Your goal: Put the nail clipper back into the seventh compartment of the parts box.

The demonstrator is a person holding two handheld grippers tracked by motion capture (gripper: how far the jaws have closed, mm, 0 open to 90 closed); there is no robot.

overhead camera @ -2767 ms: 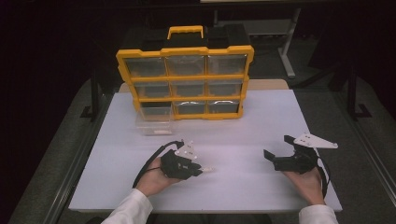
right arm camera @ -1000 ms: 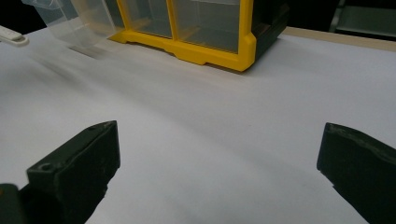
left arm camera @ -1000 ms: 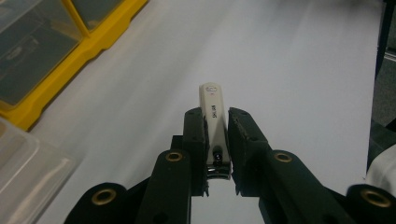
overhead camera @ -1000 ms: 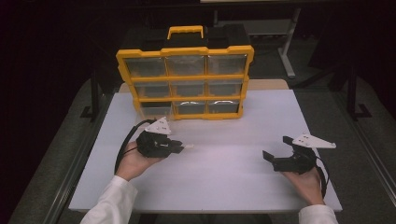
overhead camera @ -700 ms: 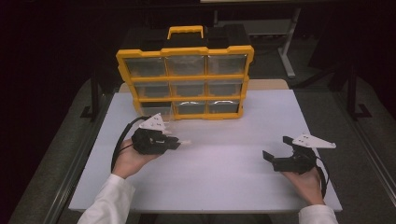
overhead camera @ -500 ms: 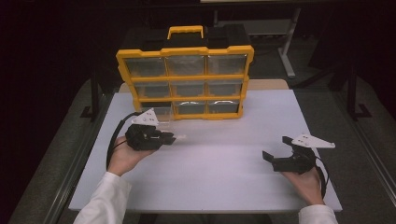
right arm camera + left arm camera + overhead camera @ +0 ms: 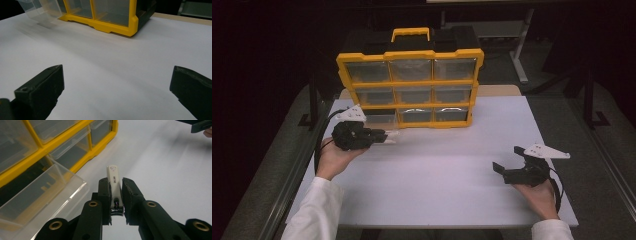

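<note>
The left tongs (image 7: 116,202) pinch a nail clipper (image 7: 114,185) by its metal end, beside the pulled-out clear drawer (image 7: 40,195) of a yellow organizer (image 7: 409,85). The clipper looks small, light, rigid and smooth, so it may slip. The right tongs (image 7: 507,172) rest spread on the white counter (image 7: 437,185).

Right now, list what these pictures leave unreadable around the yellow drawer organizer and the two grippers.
- Contents of the yellow plastic drawer organizer: high view, frosted drawer fronts hide them.
- Small cream nail clipper clamped in the left gripper: printing too small to read; lower end covered by the jaws.
- Pulled-out clear plastic drawer: cut off by the frame's left edge.
- Right gripper: open jaws cropped at the bottom.
</note>
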